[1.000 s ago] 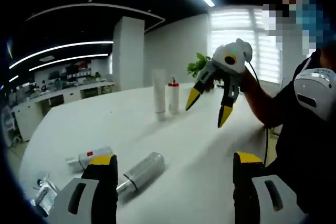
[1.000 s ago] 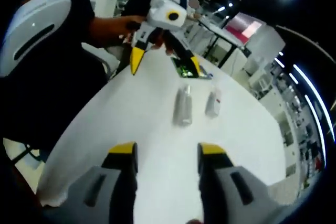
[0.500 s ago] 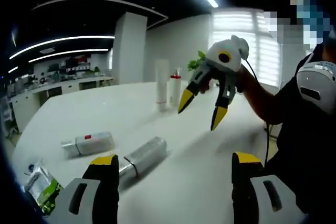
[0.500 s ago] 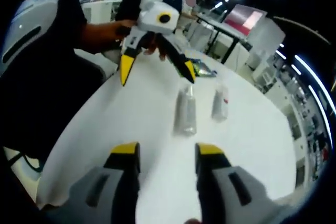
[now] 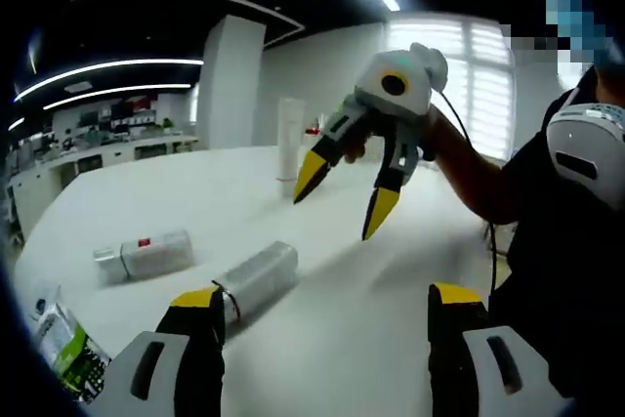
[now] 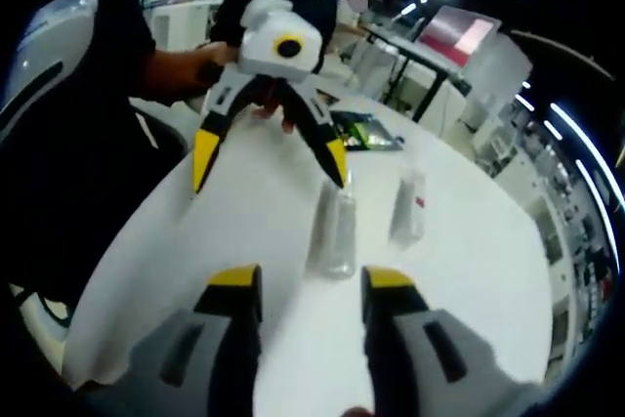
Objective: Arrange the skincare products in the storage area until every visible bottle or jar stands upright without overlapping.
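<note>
A silver bottle point(image 5: 256, 275) point(image 6: 337, 227) lies on its side on the white table point(image 5: 332, 339). Beside it lies a white bottle with a red mark point(image 5: 146, 254) point(image 6: 410, 207). A tall white tube point(image 5: 289, 144) stands upright at the far side, and a red-capped bottle point(image 5: 313, 128) shows partly behind the other gripper. My left gripper point(image 5: 324, 305) point(image 6: 269, 163) is open, one yellow tip just above the silver bottle's end. My right gripper point(image 6: 311, 285) point(image 5: 342, 192) hangs open over the table, holding nothing.
A green sachet point(image 5: 63, 344) point(image 6: 366, 132) lies near the table edge. The person's arm and dark clothing point(image 5: 547, 241) stand along one side of the table. Office desks and screens fill the background.
The left gripper has come closer to the lying silver bottle. In the left gripper view the right gripper has drifted left, across the upright tube and red-capped bottle. Both stay open.
</note>
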Demonstrator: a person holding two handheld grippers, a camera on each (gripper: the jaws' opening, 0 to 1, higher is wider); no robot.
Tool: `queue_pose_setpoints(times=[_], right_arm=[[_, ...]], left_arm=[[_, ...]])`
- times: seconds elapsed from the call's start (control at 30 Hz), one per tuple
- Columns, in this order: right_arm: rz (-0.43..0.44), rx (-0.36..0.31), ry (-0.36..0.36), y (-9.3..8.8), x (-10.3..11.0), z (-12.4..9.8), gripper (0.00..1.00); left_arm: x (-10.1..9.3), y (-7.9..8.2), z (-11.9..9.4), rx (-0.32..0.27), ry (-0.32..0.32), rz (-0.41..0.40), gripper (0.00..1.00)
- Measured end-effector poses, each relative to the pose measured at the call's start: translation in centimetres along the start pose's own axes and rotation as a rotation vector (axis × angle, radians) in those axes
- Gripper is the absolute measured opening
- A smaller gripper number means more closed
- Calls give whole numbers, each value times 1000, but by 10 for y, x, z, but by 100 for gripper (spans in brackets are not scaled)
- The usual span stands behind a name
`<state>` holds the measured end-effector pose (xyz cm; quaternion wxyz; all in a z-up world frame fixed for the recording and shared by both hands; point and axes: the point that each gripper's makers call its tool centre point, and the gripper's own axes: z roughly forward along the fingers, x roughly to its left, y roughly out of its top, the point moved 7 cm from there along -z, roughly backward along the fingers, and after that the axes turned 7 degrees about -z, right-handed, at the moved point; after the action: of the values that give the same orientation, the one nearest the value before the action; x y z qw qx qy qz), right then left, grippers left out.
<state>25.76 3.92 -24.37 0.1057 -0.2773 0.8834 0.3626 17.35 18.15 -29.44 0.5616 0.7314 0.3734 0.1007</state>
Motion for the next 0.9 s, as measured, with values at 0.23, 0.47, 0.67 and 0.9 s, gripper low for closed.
queue_pose_setpoints(times=[0.23,0.47,0.67,0.9], right_arm=[[3,-16,-39,7,-21,4,38],[56,-45,-125,8,-50,14,34],[72,-28,-139,4,-60,23,34],[88,-29,-135,3,-69,35,32]], left_arm=[[1,-1,-1,-8,-7,-8,87],[5,6,3,-31,-17,-11,87],[6,1,1,-22,-37,-9,86],[7,-2,-6,-29,-63,-26,85]])
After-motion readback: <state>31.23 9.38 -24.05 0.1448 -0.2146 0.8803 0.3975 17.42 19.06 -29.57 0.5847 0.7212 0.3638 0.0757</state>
